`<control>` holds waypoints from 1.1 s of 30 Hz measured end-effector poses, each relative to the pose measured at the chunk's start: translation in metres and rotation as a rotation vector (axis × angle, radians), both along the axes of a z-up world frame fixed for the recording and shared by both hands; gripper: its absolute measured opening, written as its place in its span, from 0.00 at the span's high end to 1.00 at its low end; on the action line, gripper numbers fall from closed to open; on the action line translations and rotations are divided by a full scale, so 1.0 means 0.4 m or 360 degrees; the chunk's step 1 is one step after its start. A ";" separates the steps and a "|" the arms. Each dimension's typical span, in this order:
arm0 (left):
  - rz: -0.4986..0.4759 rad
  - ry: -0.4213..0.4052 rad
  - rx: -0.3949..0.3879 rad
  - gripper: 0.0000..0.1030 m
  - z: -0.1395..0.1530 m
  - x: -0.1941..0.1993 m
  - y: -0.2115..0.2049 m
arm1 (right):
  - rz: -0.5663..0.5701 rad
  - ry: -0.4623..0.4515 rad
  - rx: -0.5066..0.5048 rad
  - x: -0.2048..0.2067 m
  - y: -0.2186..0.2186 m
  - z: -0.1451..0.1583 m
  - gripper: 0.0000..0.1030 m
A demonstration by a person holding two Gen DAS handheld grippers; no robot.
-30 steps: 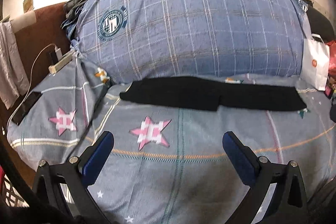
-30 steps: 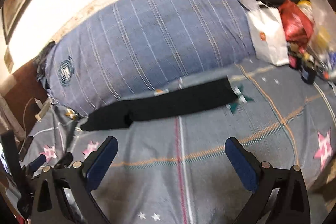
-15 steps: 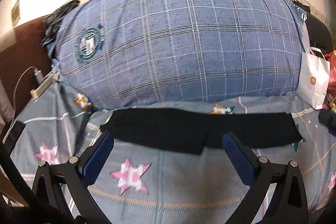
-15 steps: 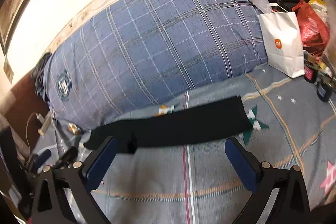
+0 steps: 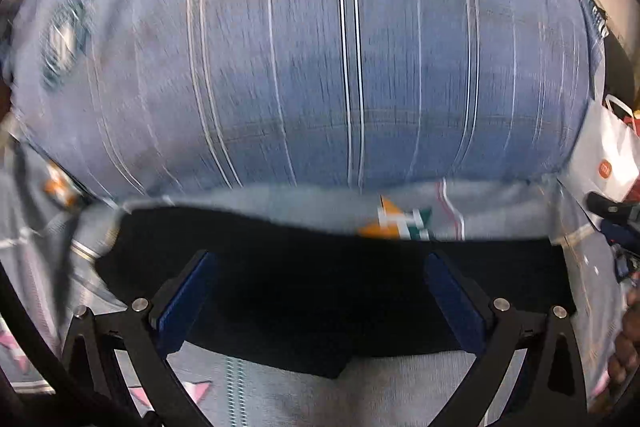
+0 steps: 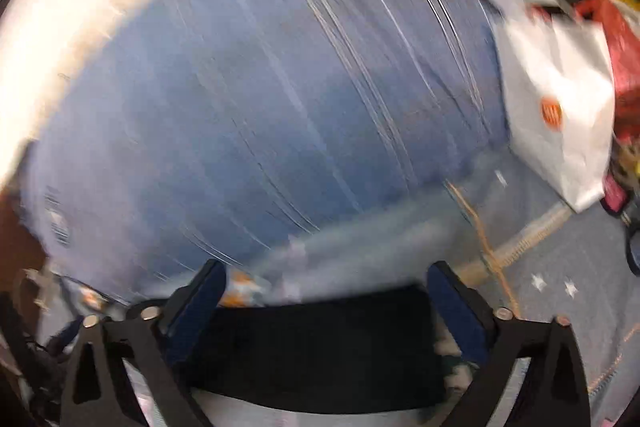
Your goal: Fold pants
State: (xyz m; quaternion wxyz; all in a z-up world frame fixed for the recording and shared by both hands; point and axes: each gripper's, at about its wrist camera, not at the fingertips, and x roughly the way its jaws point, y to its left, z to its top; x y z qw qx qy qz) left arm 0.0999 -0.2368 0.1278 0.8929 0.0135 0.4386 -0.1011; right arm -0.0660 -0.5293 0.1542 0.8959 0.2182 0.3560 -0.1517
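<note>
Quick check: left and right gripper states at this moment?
Left gripper: open, jaws spread over the black pants, holding nothing.
Right gripper: open, jaws astride the pants, holding nothing.

- Bed (image 5: 400, 395): grey sheet with star and stripe print.
- Black pants (image 5: 320, 287): laid flat across the sheet.
- Blue plaid bolster (image 5: 304, 67): behind the pants, apparently apart; view blurred.
- White paper bag (image 6: 560, 107): standing at the bolster's right end.

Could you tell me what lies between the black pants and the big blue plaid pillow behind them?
Only a strip of bedsheet with a star print separates the black pants from the plaid pillow, clearest in the left wrist view.
</note>
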 end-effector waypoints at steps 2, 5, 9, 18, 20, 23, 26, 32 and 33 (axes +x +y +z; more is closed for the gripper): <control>0.0041 -0.0008 0.0038 0.00 -0.011 0.004 0.012 | -0.0030 0.0122 0.0020 0.030 -0.049 -0.043 0.17; 0.0082 0.0043 0.0005 0.00 -0.018 0.007 0.043 | -0.0069 0.0200 0.0116 0.047 -0.106 -0.087 0.33; 0.0115 0.0089 -0.0064 0.00 -0.018 0.004 0.073 | -0.0008 0.0237 0.0195 0.053 -0.125 -0.117 0.37; 0.0034 0.0100 -0.0026 0.00 -0.023 -0.008 0.048 | -0.0001 0.0446 0.0249 0.049 -0.126 -0.179 0.64; 0.0027 0.0121 -0.0025 0.00 -0.030 -0.003 0.045 | -0.0003 0.0466 0.0179 0.048 -0.097 -0.165 0.80; 0.0030 0.0151 -0.0034 0.00 -0.039 0.003 0.045 | 0.0017 0.0461 0.0012 0.045 -0.057 -0.133 0.89; 0.0026 0.0174 -0.0056 0.00 -0.044 0.007 0.045 | 0.0010 0.0335 -0.0033 0.010 -0.025 -0.069 0.91; 0.0011 0.0239 -0.0187 0.00 -0.055 0.021 0.047 | 0.0046 0.0124 -0.0079 -0.104 0.048 -0.004 0.91; 0.0002 0.0252 -0.0210 0.00 -0.059 0.023 0.044 | 0.0079 0.0098 -0.0051 -0.121 0.056 -0.004 0.92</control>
